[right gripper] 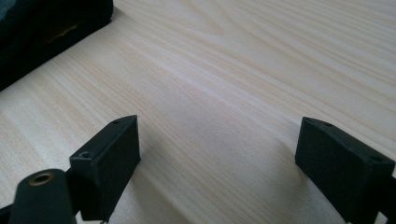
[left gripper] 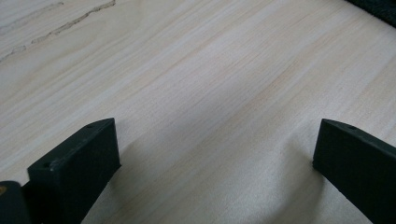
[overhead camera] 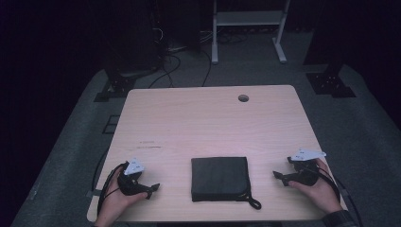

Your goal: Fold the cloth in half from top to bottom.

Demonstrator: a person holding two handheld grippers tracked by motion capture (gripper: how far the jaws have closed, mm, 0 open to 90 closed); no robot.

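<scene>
High view shows the pale wooden bench (overhead camera: 208,118) mostly bare, with wide open room toward its far edge, where a small round hole (overhead camera: 243,98) sits; grey floor (overhead camera: 373,137) and cables lie beyond. A folded black cloth (overhead camera: 220,178) lies near the front edge, between the left hand-held gripper (overhead camera: 154,188) and right hand-held gripper (overhead camera: 276,176), apart from both. Each has its jaws spread wide over bare wood.

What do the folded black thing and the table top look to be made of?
The folded black item looks like matte woven fabric: soft stacked edges, with a cord loop trailing at its near right corner. The table top looks like pale wood-grain laminate or veneer, with fine straight grain lines and a smooth low sheen; which of the two is unclear.
</scene>
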